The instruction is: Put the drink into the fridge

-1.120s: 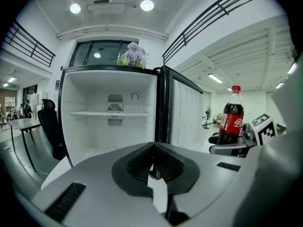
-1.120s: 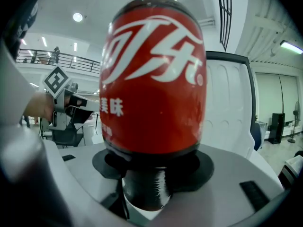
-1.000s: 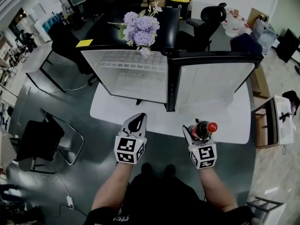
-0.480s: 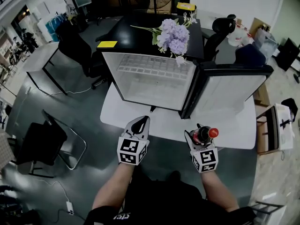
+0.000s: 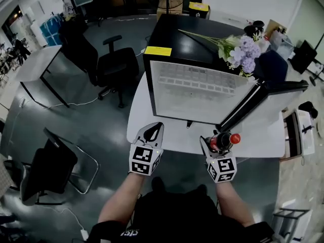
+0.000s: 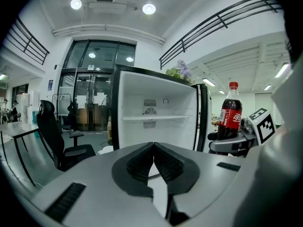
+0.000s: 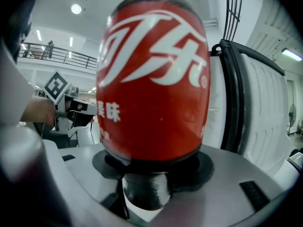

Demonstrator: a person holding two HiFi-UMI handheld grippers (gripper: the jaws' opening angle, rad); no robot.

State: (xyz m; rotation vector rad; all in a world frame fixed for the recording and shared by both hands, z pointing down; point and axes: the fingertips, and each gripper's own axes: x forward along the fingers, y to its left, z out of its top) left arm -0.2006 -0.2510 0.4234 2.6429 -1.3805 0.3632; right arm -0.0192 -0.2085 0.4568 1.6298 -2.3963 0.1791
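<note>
Right gripper view: red label (image 7: pixel 154 74) on drink (image 7: pixel 146 190) shows white Chinese characters.

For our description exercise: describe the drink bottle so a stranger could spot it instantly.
Start at the open black fridge on the white table. Near its door, the right gripper holds the bottle upright. Its red cap and red label mark it out; the left gripper beside it is empty.
</note>
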